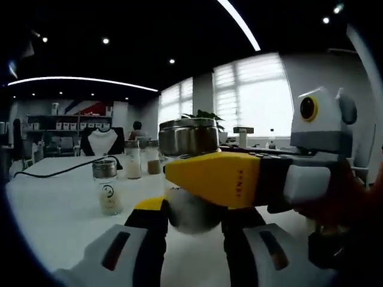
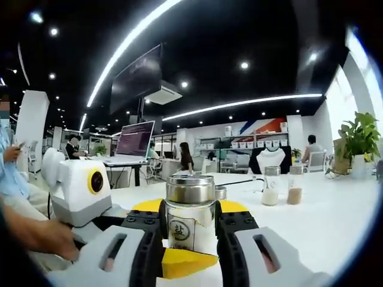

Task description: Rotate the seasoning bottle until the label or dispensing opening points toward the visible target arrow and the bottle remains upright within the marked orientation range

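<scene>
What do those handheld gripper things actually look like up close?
Each gripper, such as the right gripper, has two black jaws on pale grey shells with dark slots. The left gripper is built alike. Yellow body sections show, plus a white box with a yellow-ringed round lens. One yellow panel bears small unreadable markings.

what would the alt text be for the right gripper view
A seasoning bottle with a metal cap stands upright, held between the right gripper's two black jaws above a white table. The left gripper reaches in from the left, and two more jars stand farther back on the table.
</scene>
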`<action>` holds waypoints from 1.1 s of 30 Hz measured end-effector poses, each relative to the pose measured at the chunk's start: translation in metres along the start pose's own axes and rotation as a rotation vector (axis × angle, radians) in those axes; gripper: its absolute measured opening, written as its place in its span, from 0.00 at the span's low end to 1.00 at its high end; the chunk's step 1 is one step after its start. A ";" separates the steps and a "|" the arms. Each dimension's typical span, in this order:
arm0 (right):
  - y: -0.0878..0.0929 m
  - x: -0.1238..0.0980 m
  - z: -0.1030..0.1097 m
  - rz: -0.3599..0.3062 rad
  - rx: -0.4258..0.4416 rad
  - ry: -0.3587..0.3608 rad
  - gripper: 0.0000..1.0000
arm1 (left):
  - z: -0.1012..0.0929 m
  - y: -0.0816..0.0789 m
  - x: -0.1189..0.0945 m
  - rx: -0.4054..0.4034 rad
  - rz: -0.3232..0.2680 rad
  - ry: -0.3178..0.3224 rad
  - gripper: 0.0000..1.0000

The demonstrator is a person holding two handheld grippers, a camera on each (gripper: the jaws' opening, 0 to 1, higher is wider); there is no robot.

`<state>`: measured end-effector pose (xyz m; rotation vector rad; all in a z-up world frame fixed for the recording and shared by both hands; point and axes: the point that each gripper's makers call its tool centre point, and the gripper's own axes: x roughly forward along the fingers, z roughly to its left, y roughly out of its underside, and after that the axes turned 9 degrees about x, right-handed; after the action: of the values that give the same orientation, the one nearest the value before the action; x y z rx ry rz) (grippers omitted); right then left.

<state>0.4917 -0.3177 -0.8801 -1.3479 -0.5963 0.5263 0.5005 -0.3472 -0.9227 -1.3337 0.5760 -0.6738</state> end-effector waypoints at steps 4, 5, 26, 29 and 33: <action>0.005 0.001 0.004 0.040 -0.012 -0.045 0.30 | 0.004 0.005 -0.003 0.026 0.033 0.001 0.36; 0.006 0.002 0.006 0.050 -0.017 -0.060 0.30 | 0.005 0.007 -0.003 0.028 0.040 0.005 0.36; 0.018 -0.008 0.014 0.161 0.011 -0.166 0.31 | -0.009 0.021 -0.008 0.130 0.113 0.144 0.36; 0.017 -0.008 0.014 0.159 0.012 -0.160 0.31 | -0.008 0.021 -0.009 0.124 0.113 0.151 0.36; 0.013 -0.005 0.014 0.143 -0.012 -0.145 0.31 | -0.007 0.017 -0.007 0.098 0.089 0.138 0.36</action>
<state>0.4788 -0.3089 -0.8920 -1.3784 -0.6247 0.7430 0.4921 -0.3451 -0.9405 -1.1699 0.7011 -0.7161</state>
